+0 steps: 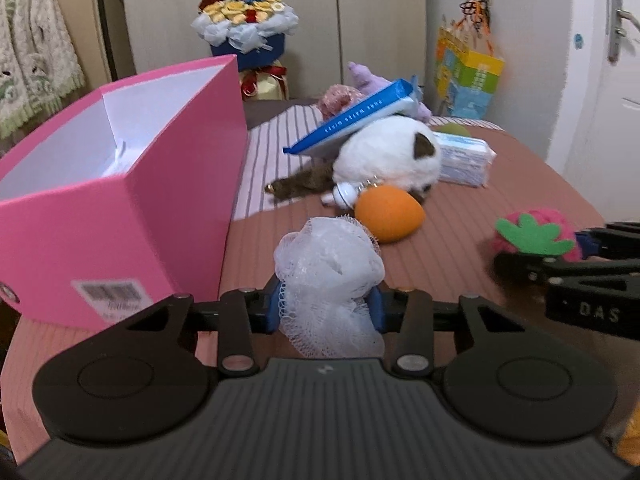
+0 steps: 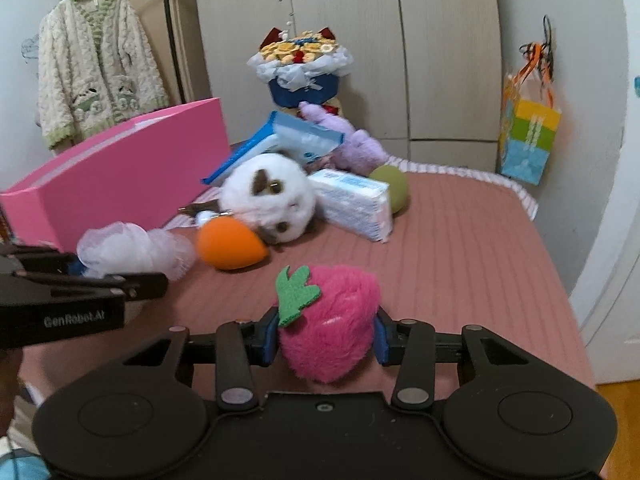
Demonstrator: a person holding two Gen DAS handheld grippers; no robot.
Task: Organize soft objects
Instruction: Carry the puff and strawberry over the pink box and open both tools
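Tongs (image 1: 326,306) (image 2: 326,334) tilted down, gripping toys.

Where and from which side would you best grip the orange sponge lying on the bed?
Grip the orange sponge across its round, fat end, coming from above and the near side. It lies on its side with the tip tapering right, where pads would likely slip; the plush crowds the far side.

My right gripper (image 1: 520,256) carries "DAS" on its side, and my left gripper (image 2: 120,280) reads "GenRobot.AI". The far blue wipes pack (image 1: 352,120) says "PURE WATER WIPES"; the pink box (image 1: 120,184) label is unreadable.
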